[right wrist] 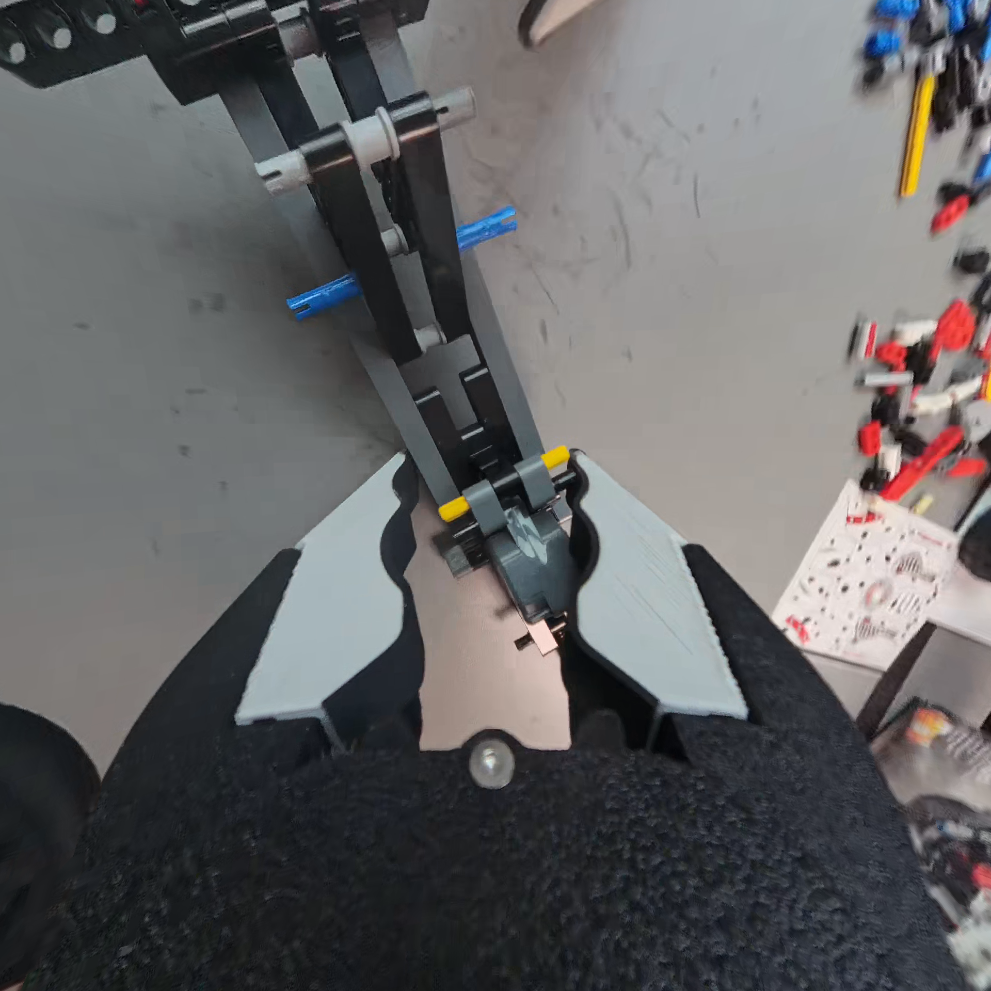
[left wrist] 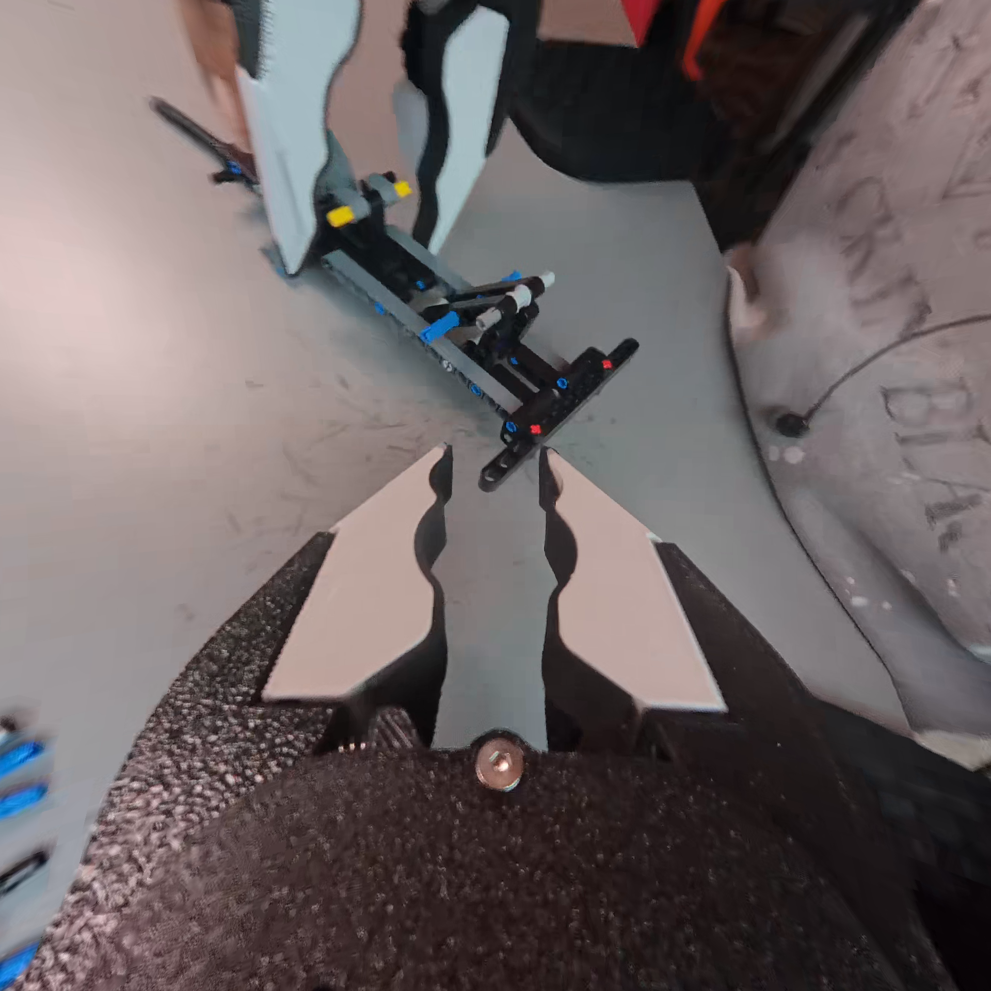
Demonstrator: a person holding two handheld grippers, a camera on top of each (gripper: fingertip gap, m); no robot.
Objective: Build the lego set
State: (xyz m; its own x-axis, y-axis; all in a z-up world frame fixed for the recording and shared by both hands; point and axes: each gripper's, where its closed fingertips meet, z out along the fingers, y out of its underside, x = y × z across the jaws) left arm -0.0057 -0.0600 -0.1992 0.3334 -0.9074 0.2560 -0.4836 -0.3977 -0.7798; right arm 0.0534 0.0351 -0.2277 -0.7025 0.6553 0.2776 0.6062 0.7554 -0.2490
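A long grey and black lego assembly [left wrist: 407, 300] lies on the grey table [left wrist: 161, 429]. It has yellow axle ends, blue pins and a black cross beam [left wrist: 557, 413] at its near end. My left gripper [left wrist: 494, 450] is open and empty, its tips just short of that cross beam. My right gripper [right wrist: 489, 456] grips the other end of the assembly [right wrist: 429, 322] by the yellow axle [right wrist: 555, 457], one finger on each side. It also shows in the left wrist view [left wrist: 370, 161] at the far end.
A pile of loose red, black, blue and white lego parts [right wrist: 922, 386] lies at the right, with a yellow beam [right wrist: 914, 134] and a printed sheet [right wrist: 863, 579] beside it. A black cable [left wrist: 836, 386] runs over the scuffed surface at the right. Blue parts [left wrist: 21, 772] lie at the left edge. My right fingertips sit around 12 cm from my left ones. The yellow beam [right wrist: 914, 134] is about 20 cm from both grippers' fingertips.
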